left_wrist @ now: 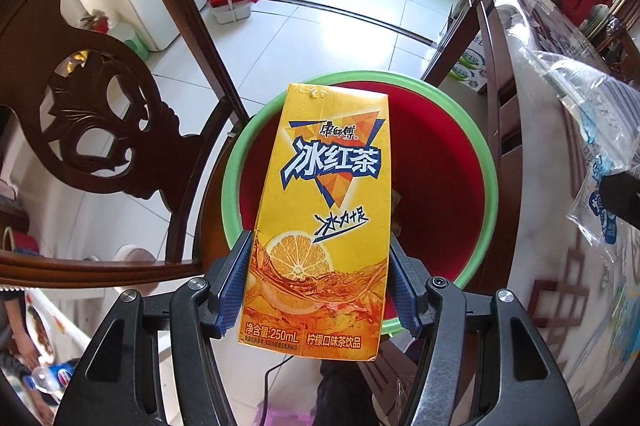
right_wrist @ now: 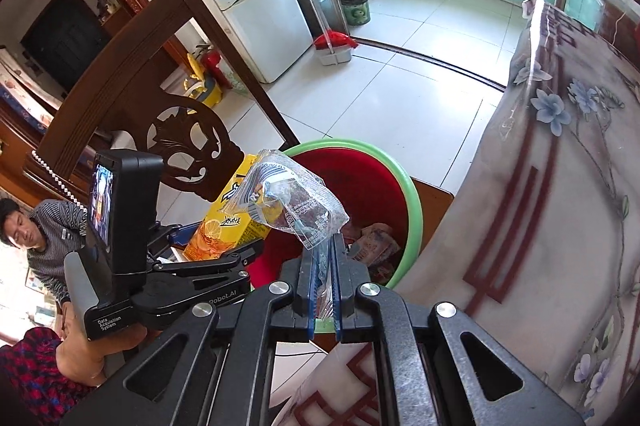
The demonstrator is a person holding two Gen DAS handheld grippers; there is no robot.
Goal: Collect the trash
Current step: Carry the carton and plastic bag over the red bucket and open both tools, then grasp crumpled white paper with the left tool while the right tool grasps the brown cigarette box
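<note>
- Left gripper [left_wrist: 318, 286]: fingers pinch the iced tea carton [left_wrist: 320, 214] upright over the trash bin [left_wrist: 486, 162].
- Right gripper [right_wrist: 325, 286]: fingers pinch a clear plastic wrapper [right_wrist: 292, 198], held over the bin's near rim, left of the bench [right_wrist: 560, 194].
- Crumpled packets [right_wrist: 374, 240] lie inside the bin.

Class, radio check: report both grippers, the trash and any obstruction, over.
Left gripper shut on tea carton, above red bin. Right gripper shut on clear wrapper, over same bin. Bin mouth open; chair back to one side.
</note>
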